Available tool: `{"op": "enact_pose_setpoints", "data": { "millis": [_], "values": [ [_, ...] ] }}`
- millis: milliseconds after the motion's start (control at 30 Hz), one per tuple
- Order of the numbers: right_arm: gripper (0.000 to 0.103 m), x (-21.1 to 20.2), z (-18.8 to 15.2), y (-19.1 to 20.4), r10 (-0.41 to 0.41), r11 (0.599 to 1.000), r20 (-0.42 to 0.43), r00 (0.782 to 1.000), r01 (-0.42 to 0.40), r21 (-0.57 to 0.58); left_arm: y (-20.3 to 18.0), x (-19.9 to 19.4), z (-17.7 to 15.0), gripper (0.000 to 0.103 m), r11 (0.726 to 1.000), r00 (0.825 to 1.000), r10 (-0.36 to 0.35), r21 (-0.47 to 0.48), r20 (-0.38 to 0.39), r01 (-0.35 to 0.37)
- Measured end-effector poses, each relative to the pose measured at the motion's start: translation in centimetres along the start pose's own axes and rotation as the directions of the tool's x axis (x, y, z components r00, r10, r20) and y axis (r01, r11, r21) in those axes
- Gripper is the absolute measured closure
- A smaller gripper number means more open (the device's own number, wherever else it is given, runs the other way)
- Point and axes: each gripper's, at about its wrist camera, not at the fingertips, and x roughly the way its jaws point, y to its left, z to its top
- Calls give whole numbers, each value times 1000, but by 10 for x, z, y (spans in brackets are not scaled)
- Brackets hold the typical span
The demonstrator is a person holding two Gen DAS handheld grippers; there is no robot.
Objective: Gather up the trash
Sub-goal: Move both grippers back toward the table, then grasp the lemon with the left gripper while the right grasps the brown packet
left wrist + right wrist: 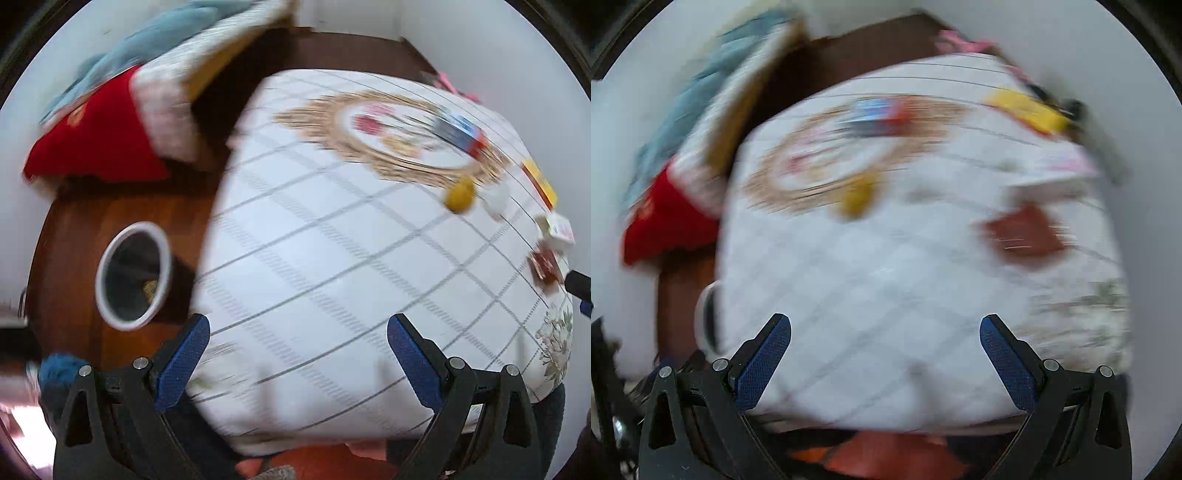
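The red wrapper [1027, 232] is seen far and right of the right gripper [886, 354], nearer it than the left gripper [299, 354]; both are spread wide, empty.

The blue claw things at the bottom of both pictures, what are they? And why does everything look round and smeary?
Those are grippers, like big tweezers. A person holds one in each hand, and each has a small camera that looks out along its two fingers. One picture comes from the left gripper, the other from the right gripper. Both are open and hold nothing.

The lens is a fisheye, so it bends the world into a ball. The smear means the cameras were moving.

Below them is a table with a white checked cloth. On it lie a round woven mat, a yellow ball-like thing, a dark red wrapper, a yellow packet and a few other small scraps. Beside the table, on the brown floor, stands a white-rimmed bin, probably for the trash.
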Motion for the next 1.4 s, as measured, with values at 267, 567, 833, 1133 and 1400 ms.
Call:
{"op": "enact_pose_setpoints", "data": {
  "millis": [267,567,833,1133,1400],
  "values": [
    [0,37,55,-98,-72,993,-18,997,73,88,-99,33,65,6,978,995,-95,186,20,90],
    [0,70,78,-109,-34,988,-23,999,37,153,-162,82,116,46,916,990,-139,376,-27,139],
    [2,79,73,-98,-48,991,-11,999,49,128,-172,80,102,76,916,995,-96,394,22,80],
    [68,72,58,-84,-30,996,16,999,29,89,-129,62,60,77,967,997,-81,243,0,79],
    [82,44,40,-66,27,998,56,998,-30,52,-75,28,34,77,988,995,-98,124,14,95]
  ]
}}
